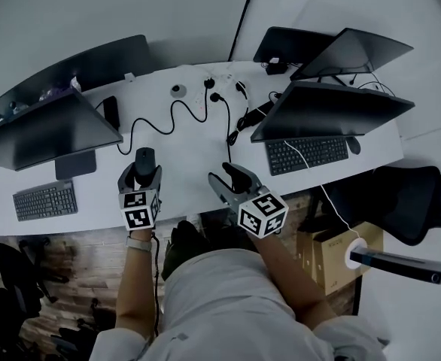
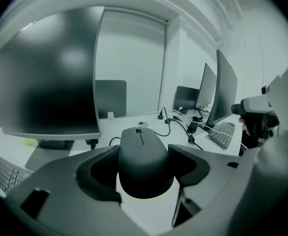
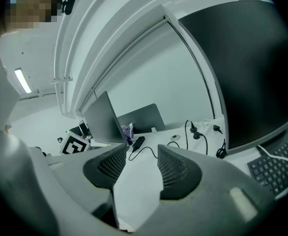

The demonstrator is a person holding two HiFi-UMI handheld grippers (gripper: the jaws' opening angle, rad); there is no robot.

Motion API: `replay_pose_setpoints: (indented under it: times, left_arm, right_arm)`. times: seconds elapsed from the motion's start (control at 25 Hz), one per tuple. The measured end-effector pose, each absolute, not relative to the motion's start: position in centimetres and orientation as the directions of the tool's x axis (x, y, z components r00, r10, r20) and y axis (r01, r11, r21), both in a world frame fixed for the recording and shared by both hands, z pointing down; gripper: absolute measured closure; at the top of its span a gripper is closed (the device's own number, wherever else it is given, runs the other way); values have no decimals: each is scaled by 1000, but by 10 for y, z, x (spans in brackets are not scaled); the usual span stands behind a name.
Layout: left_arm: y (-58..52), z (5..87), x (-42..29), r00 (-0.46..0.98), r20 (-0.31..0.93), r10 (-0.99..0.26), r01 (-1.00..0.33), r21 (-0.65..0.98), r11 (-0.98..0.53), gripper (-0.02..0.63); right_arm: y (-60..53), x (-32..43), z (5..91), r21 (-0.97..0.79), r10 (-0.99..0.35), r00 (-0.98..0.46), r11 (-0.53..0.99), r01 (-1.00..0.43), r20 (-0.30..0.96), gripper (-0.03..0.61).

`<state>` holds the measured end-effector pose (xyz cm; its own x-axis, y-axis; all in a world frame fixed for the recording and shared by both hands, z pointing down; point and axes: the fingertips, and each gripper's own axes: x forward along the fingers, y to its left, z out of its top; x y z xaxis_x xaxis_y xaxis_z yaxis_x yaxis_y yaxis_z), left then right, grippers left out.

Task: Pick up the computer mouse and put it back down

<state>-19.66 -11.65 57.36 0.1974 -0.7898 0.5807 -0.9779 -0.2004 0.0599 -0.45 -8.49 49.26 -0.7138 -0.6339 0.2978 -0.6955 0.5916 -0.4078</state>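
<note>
A dark grey computer mouse (image 2: 143,156) is clamped between the pads of my left gripper (image 2: 144,163), lifted above the white desk (image 2: 149,210). In the head view the mouse (image 1: 144,162) shows at the front of the left gripper (image 1: 140,176), over the desk's near middle. My right gripper (image 1: 234,180) hovers to the right of it, apart from the mouse. Its jaws (image 3: 141,167) stand a little apart with nothing between them; only the white desk shows through the gap.
Black monitors (image 1: 47,130) (image 1: 329,107) stand at left and right of the curved desk, each with a keyboard (image 1: 45,200) (image 1: 307,154) in front. Black cables and plugs (image 1: 205,104) trail across the back middle. A second mouse (image 1: 354,145) lies by the right keyboard. Cardboard boxes (image 1: 333,250) sit on the floor.
</note>
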Motion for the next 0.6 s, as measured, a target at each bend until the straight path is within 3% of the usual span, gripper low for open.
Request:
replay_pose_setpoints:
  times: [0.6]
  left_arm:
    - [-49, 454, -187, 187, 442, -877, -980, 29, -195, 314]
  right_arm:
    - [-73, -42, 449, -363, -490, -845, 763, -535, 216, 382]
